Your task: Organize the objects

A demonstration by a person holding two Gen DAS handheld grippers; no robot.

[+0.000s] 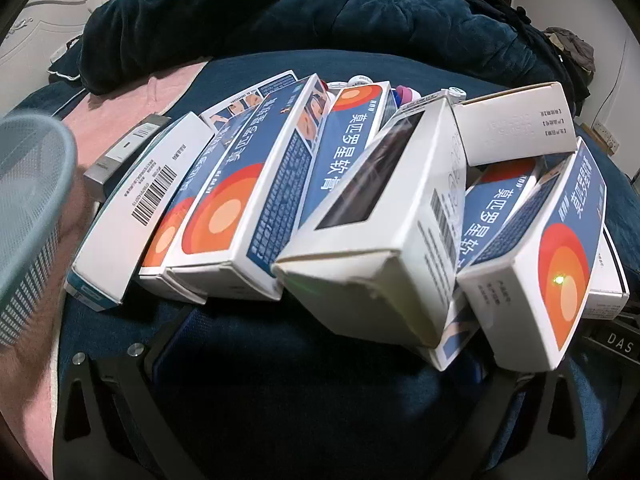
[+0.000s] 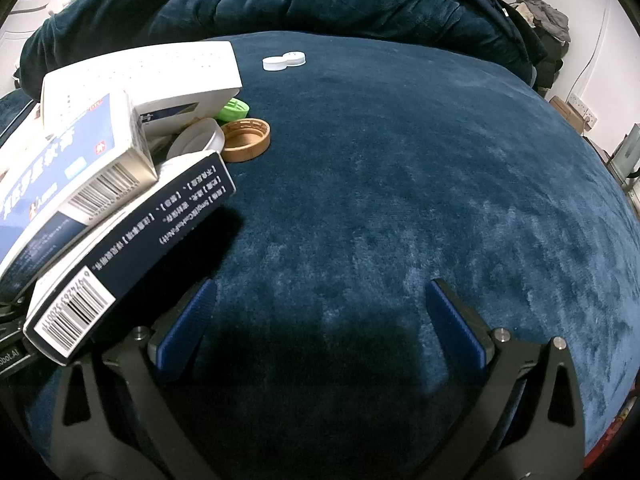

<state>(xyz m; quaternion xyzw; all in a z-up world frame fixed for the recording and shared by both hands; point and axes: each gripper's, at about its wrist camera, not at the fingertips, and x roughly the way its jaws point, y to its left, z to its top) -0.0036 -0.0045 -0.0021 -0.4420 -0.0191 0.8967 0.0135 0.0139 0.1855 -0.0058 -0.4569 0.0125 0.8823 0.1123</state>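
Note:
In the left wrist view a row of several white, blue and orange medicine boxes [image 1: 256,200] leans across a dark blue velvet bed. A white box with a dark window [image 1: 380,232] lies nearest my left gripper [image 1: 324,336], which is open just below the pile; its tips are dark and partly hidden by boxes. In the right wrist view my right gripper [image 2: 320,312] is open and empty over bare velvet. The pile's right end [image 2: 120,184] lies to its left, with a dark barcode box [image 2: 132,256] nearest its left finger [image 2: 188,328].
A pale blue mesh basket [image 1: 28,208] stands at the left edge. A pink cloth [image 1: 132,108] lies behind it. Loose caps lie by the pile: orange [image 2: 246,140], green [image 2: 234,109], and two white ones [image 2: 284,60] farther back. A rumpled blue duvet [image 1: 320,12] lies beyond.

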